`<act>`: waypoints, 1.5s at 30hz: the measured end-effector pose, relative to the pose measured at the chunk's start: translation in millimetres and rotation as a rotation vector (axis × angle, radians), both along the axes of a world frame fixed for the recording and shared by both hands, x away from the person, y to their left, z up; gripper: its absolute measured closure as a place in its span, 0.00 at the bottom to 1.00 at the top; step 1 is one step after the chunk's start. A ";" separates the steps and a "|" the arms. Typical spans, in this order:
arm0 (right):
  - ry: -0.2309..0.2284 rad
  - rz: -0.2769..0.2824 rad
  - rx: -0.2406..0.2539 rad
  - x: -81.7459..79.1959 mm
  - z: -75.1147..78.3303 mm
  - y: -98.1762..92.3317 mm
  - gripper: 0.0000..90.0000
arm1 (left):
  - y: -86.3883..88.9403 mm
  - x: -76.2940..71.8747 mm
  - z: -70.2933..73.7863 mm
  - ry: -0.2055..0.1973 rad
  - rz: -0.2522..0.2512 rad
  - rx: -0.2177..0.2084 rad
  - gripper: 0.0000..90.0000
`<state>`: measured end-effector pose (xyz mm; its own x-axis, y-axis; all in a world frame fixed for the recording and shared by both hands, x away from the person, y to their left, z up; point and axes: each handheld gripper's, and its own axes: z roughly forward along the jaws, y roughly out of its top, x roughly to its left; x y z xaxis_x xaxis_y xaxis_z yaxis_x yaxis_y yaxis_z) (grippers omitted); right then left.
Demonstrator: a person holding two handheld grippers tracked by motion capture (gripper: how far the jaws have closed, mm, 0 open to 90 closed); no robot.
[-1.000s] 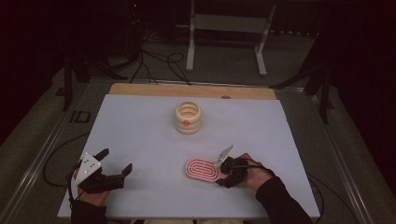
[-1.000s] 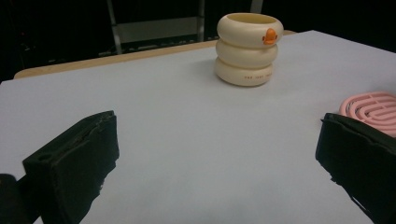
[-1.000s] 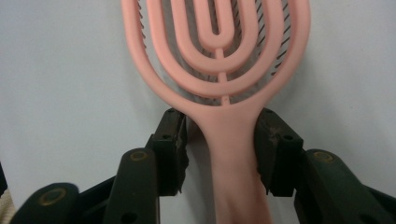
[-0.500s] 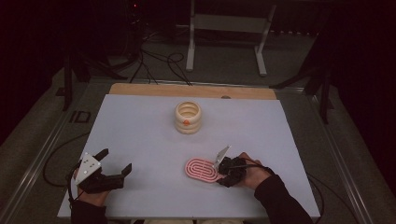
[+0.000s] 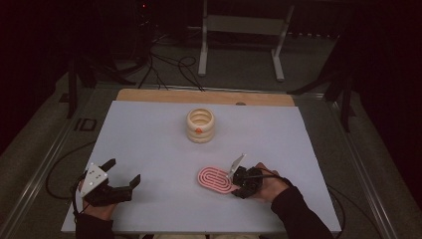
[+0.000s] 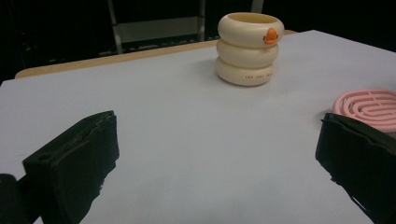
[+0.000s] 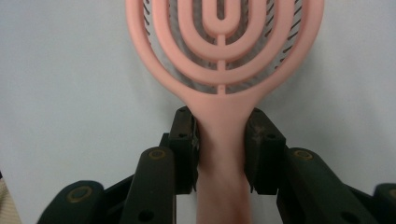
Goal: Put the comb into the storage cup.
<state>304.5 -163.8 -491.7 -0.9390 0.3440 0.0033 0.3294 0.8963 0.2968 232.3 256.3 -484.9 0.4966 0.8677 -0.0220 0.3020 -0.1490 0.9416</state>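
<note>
A pink oval hairbrush (image 5: 215, 179) with looped ribs lies flat on the white table near the front right. My right gripper (image 5: 240, 182) has just been closing, with the brush's handle between its jaws. In the right gripper view both pads (image 7: 187, 140) press the sides of the handle of the brush (image 7: 224, 42), so my right gripper (image 7: 222, 128) is shut on it. My left gripper (image 5: 122, 172) rests at the front left, open and holding nothing. In the left gripper view, the left gripper (image 6: 218, 135) has wide-apart jaws, and the brush (image 6: 369, 105) lies far right.
A cream ringed cup (image 5: 200, 125) with an orange mark stands upright at the table's middle back, also seen as the cup (image 6: 250, 49). The white sheet (image 5: 149, 139) ends at a wooden strip (image 5: 199, 96). Behind it are a metal stand (image 5: 244, 30) and floor cables (image 5: 169, 64).
</note>
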 end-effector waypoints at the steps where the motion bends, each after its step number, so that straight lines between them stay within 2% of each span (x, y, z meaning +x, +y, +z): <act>1: -0.001 -0.003 0.001 -0.1 0.0 -0.1 0.76 | 0.0 0.0 0.0 0.000 0.000 0.000 0.00; 5: -0.003 -0.007 0.001 -0.2 0.1 -0.6 0.76 | -0.1 0.1 -0.1 0.001 0.000 0.000 0.00; 6: -0.019 -0.016 0.013 -1.2 -0.2 -2.3 0.77 | -0.1 0.1 -0.1 0.001 0.000 0.000 0.00; 13: -0.017 -0.052 0.054 -2.4 -1.4 -6.9 0.77 | -0.9 0.2 -0.4 0.004 -0.002 0.001 0.00; 16: -0.024 -0.043 0.073 -0.9 -2.2 -9.8 0.78 | -1.2 0.5 -0.6 0.005 -0.003 0.002 0.00; 17: -0.022 -0.059 0.075 -2.3 -2.2 -9.1 0.78 | -1.3 0.6 -0.7 0.005 -0.003 0.002 0.00; 19: -0.026 -0.066 0.077 -2.9 -2.3 -8.5 0.78 | -1.4 0.6 -0.8 0.006 -0.002 0.003 0.00; 20: -0.037 -0.050 0.074 -1.4 -1.9 -9.0 0.78 | -1.3 0.7 -0.8 0.006 -0.002 0.003 0.00; 22: -0.037 -0.075 0.078 -2.8 -1.4 -6.9 0.78 | -0.9 0.7 -0.8 0.006 -0.002 0.003 0.00; 31: -0.051 -0.097 0.092 -1.9 -0.2 -5.9 0.78 | -1.1 1.1 -1.0 0.007 -0.001 0.004 0.00; 33: -0.056 -0.125 0.099 -2.8 2.2 -5.8 0.78 | -1.3 1.3 -1.3 0.012 0.001 0.006 0.00; 37: -0.070 -0.114 0.112 -1.6 3.8 -6.9 0.78 | -1.4 1.4 -1.3 0.013 0.001 0.006 0.00; 38: -0.068 -0.136 0.114 -3.2 4.7 -5.6 0.78 | -1.4 1.4 -1.3 0.013 0.001 0.006 0.00; 45: -0.105 -0.161 0.150 -3.8 11.4 -2.6 0.78 | -2.3 1.8 -1.6 0.019 0.004 0.009 0.01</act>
<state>300.7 -166.4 -480.3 -0.8700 0.4921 -0.0288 0.4248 0.7781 0.4628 234.1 254.0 -486.4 0.4927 0.8699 -0.0232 0.3200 -0.1563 0.9344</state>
